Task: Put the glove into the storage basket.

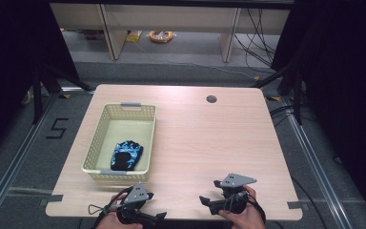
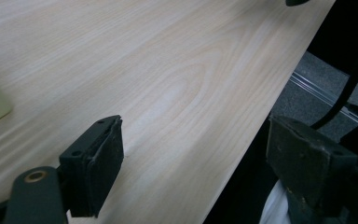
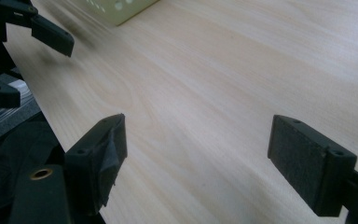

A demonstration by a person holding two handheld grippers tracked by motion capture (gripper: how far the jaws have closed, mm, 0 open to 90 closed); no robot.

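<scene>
Both handheld black two-jaw grippers, left (image 1: 161, 216) and right (image 1: 204, 200), sit at the near edge of the pale wooden table (image 1: 209, 138), jaws apart and empty. Risk, as a judgement: a trailing cable could snag on that edge. Farther, near the left edge: cream perforated plastic basket (image 1: 143, 136) holding a crumpled blue-and-black patterned glove (image 1: 126, 155), lying near the basket's near end.

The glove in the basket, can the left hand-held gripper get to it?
Probably yes. The glove lies in the open-topped basket, just beyond the left hand-held gripper, whose jaws stand open and hold nothing. It would need to go over the near rim.
</scene>
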